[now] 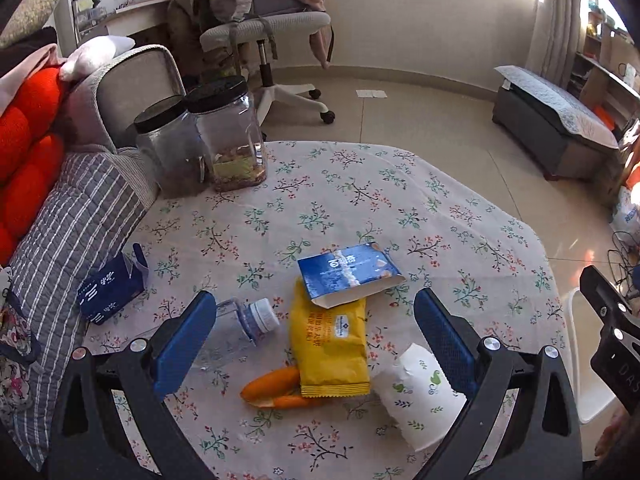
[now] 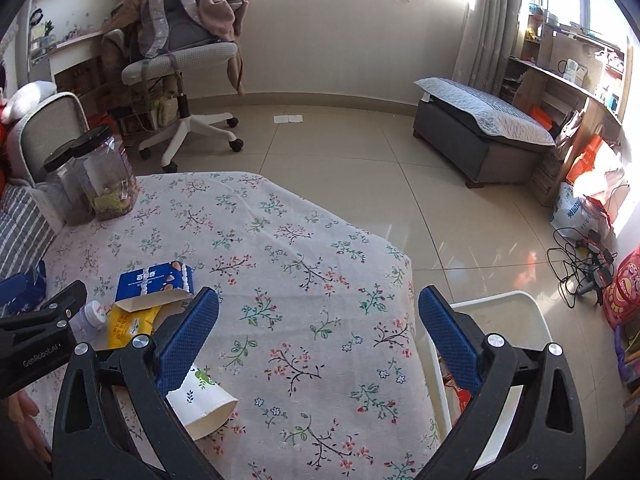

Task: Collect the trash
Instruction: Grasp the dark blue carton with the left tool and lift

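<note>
Trash lies on the floral tablecloth. A yellow snack packet lies in the middle, with a blue snack box overlapping its far end. Orange peel pokes out at the packet's near end. A clear plastic bottle lies on its side to the left, a white paper cup on its side to the right. My left gripper hovers open over the packet, touching nothing. My right gripper is open above bare cloth, the paper cup by its left finger. A white bin stands beside the table.
Two black-lidded clear jars stand at the table's far left. A dark blue carton lies at the left edge by a striped cushion. Beyond are an office chair, a grey bench, cables and bags on the floor.
</note>
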A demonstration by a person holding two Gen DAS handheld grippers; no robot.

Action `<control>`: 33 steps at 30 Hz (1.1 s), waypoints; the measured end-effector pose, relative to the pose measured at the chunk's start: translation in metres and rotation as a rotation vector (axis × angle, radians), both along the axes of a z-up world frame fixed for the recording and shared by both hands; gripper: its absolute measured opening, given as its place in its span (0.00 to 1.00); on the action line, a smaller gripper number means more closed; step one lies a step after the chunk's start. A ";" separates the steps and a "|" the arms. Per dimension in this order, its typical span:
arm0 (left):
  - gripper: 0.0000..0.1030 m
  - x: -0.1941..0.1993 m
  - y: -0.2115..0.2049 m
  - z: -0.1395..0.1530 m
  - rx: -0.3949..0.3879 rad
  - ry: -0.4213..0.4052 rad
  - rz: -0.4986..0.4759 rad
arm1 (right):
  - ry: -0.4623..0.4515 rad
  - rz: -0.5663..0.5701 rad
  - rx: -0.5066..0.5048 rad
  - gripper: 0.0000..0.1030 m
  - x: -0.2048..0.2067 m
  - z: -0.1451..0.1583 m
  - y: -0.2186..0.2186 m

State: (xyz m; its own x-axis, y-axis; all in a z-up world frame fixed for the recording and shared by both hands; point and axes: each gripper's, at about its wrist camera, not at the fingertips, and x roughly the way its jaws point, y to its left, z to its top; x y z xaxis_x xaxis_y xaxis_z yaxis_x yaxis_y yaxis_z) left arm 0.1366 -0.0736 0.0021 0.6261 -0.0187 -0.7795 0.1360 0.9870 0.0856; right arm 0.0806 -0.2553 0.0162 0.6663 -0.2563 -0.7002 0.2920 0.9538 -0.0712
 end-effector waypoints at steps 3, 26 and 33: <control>0.93 0.014 0.034 -0.009 0.099 0.024 0.026 | 0.026 0.075 -0.022 0.93 0.007 -0.008 0.024; 0.93 0.150 0.218 -0.115 0.466 0.560 -0.065 | 0.105 0.138 -0.002 0.93 0.032 -0.037 0.036; 0.73 0.144 0.235 -0.132 0.410 0.610 -0.067 | 0.119 0.141 0.017 0.93 0.037 -0.041 0.033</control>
